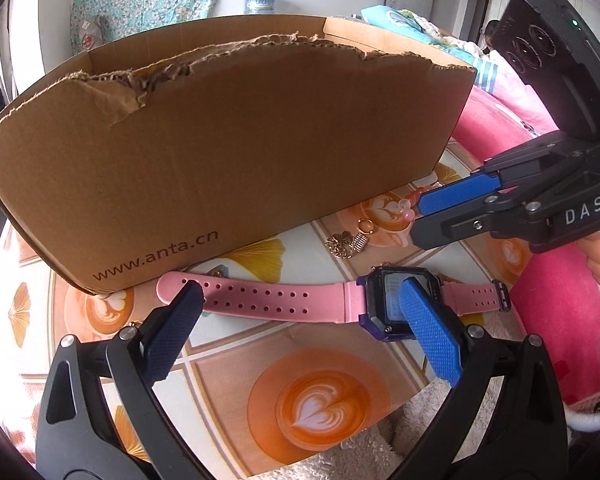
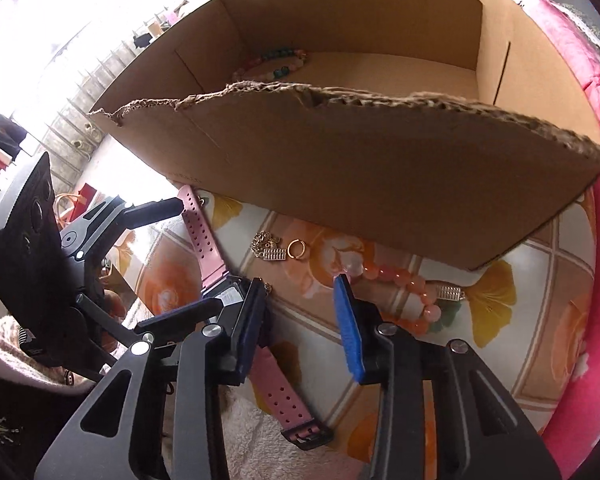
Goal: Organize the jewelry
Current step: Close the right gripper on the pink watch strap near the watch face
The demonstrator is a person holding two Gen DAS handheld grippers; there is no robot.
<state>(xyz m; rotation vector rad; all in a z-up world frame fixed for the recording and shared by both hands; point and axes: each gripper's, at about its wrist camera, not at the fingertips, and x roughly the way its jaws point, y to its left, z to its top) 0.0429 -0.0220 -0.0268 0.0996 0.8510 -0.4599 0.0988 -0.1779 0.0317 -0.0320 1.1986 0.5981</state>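
Note:
A pink-strapped watch point(image 1: 284, 298) with a dark square face lies flat in front of the cardboard box point(image 1: 236, 152). My left gripper point(image 1: 300, 304) is open, its fingers straddling the strap and face without closing on it. My right gripper point(image 2: 300, 292) is open and empty, hovering low over the cloth; it also shows in the left wrist view point(image 1: 420, 216). A pink bead bracelet point(image 2: 404, 284) lies just past its right fingertip. A gold ring point(image 2: 296, 249) and a gold chain point(image 2: 266, 246) lie near the box. The watch shows in the right wrist view point(image 2: 204, 236). Inside the box point(image 2: 380, 168) lies a coloured bead bracelet point(image 2: 276, 65).
The jewelry lies on a round surface with a latte-art patterned cloth point(image 1: 312, 404). A pink plush cover point(image 2: 592, 320) rims it on the right. A small silver charm point(image 2: 449, 292) sits by the pink beads. A white fluffy towel point(image 2: 260, 440) lies at the near edge.

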